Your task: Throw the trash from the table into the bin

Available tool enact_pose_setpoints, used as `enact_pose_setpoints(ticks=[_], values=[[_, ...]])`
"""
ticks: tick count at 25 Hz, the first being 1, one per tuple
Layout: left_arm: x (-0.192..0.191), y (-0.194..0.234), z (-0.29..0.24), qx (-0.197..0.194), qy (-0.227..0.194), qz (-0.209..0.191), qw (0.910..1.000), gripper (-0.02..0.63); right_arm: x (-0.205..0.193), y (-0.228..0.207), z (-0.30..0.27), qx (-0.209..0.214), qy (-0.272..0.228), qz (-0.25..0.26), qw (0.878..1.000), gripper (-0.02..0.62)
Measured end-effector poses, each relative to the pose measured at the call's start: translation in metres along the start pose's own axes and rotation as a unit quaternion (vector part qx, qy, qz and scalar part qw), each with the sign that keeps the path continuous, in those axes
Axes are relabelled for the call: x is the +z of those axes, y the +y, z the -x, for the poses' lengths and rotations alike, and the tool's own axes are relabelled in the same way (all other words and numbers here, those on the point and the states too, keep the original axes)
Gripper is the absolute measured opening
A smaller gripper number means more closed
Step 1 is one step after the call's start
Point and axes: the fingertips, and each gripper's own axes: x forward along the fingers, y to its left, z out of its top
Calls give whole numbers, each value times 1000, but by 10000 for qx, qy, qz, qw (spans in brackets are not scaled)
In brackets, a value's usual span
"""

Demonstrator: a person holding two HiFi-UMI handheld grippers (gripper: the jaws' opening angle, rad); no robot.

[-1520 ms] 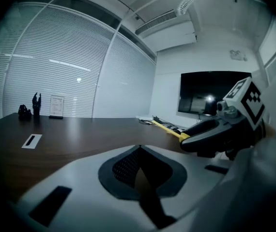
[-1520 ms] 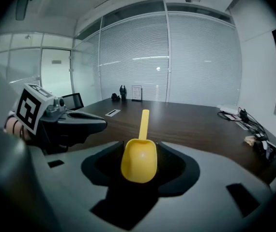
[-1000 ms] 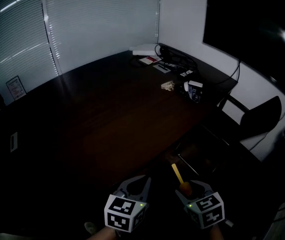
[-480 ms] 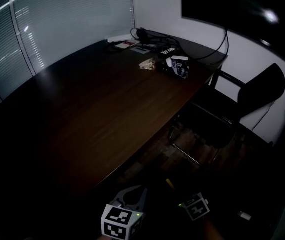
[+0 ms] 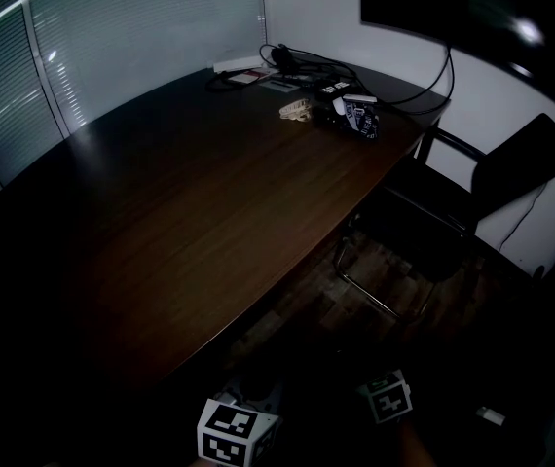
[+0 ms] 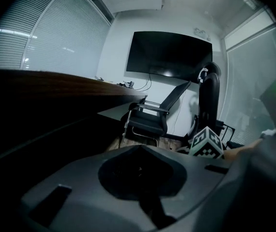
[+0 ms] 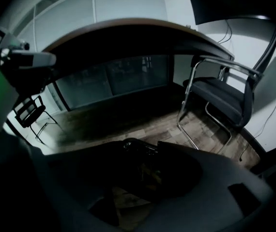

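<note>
Below the edge of the dark wooden table (image 5: 209,212), the left gripper (image 6: 138,147) is hanging with its jaws closed together on nothing, while the right gripper (image 7: 143,146) is pointing down at the floor (image 7: 128,120), its jaws apart and just opening further, with a dim brownish scrap of trash (image 7: 150,172) showing in the dark gap between them

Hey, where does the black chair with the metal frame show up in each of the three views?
Head view: black cushioned chair with chrome frame, right of centre, beside the dark wooden table.
Left gripper view: chair at centre, below the black wall-mounted screen.
Right gripper view: chair at right.
Shared landmark: the dark wooden table, in all three.
</note>
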Motion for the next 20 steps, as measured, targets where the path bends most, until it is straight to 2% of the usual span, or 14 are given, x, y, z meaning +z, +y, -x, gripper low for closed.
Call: enact_pose_setpoints(ticks=[4, 6, 7, 11, 15, 20], values=[[52, -26, 30, -108, -84, 6, 9999, -2, 75, 14, 94, -156, -802, -22, 9967, 220], [85, -33, 57, -43, -171, 47, 9998, -2, 115, 28, 148, -195, -1124, 76, 9934, 196], [101, -34, 72, 17, -213, 68, 9997, -2, 136, 37, 176, -221, -1290, 151, 9913, 144], [155, -35, 130, 326, -459, 111, 9984, -2, 204, 79, 269, -268, -1848, 454, 9814, 56], [197, -41, 181, 552, -724, 228, 9956, -2, 246, 117, 325, -170, -2162, 538, 9747, 19], [222, -52, 213, 648, -958, 155, 9932, -2, 264, 139, 356, -74, -2477, 407, 9680, 8]])
